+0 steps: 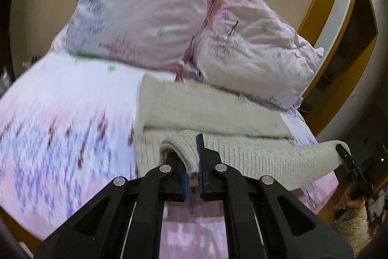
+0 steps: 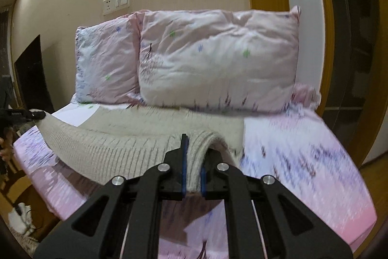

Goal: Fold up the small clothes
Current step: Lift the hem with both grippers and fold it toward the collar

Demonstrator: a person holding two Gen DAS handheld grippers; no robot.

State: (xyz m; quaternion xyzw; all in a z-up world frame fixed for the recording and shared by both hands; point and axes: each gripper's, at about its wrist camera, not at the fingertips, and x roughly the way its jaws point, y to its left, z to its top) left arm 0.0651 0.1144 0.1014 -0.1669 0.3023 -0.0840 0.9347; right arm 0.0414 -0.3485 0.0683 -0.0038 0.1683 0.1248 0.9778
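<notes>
Bed [image 2: 303,137], pink floral sheet, serves as the folding surface; two pink floral pillows [image 2: 218,60] lean on the wall at its head, clear of the work.

Cream ribbed knit sweater [image 1: 218,113] lies across the bed below the pillows. Far part rests flat on the sheet; near edge is raised off it, hanging in a sagging span between the two grips. Judgement: two-corner hold keeps the edge taut so it can be carried over as one fold.

Left hand-held gripper [image 1: 192,162]: jaws closed tight on one ribbed corner, knit bunched between the blue pads.

Right hand-held gripper [image 2: 194,162]: likewise clamped on the other corner, fabric draped over one finger.

Sweater body lies ahead of and below both grippers. Frames are motion-blurred.
</notes>
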